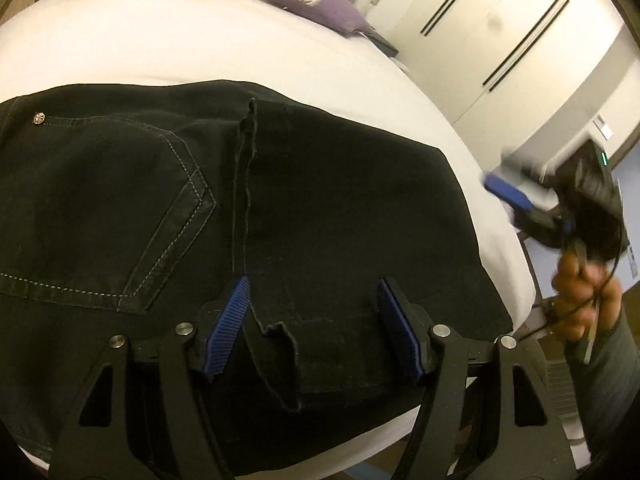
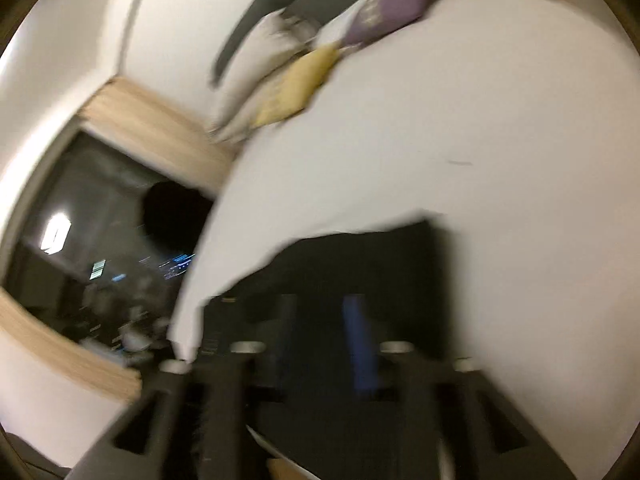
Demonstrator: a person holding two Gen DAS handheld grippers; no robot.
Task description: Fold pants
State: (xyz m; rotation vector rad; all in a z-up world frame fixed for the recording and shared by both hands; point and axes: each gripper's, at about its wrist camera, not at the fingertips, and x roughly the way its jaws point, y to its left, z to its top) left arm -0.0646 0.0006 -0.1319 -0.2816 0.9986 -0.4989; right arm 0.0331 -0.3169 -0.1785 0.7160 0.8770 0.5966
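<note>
On the white bed [image 1: 200, 56], black pants [image 1: 320, 200] lie flat near the edge, folded over, back pocket and hem edge showing. Left gripper [image 1: 314, 320] hovers over the cloth, jaws apart, nothing between the pads. Right gripper [image 1: 516, 200] off the bed's side in a hand [image 1: 580, 300]; its own view is badly blurred, though blue pads stand apart with nothing clamped. Denim-like fabric: soft, limp, moderately heavy, not slippery; thick seams give firm purchase. Likely best taken at the folded edge or hem corners, both layers pinched together, to avoid dragging one layer loose.
</note>
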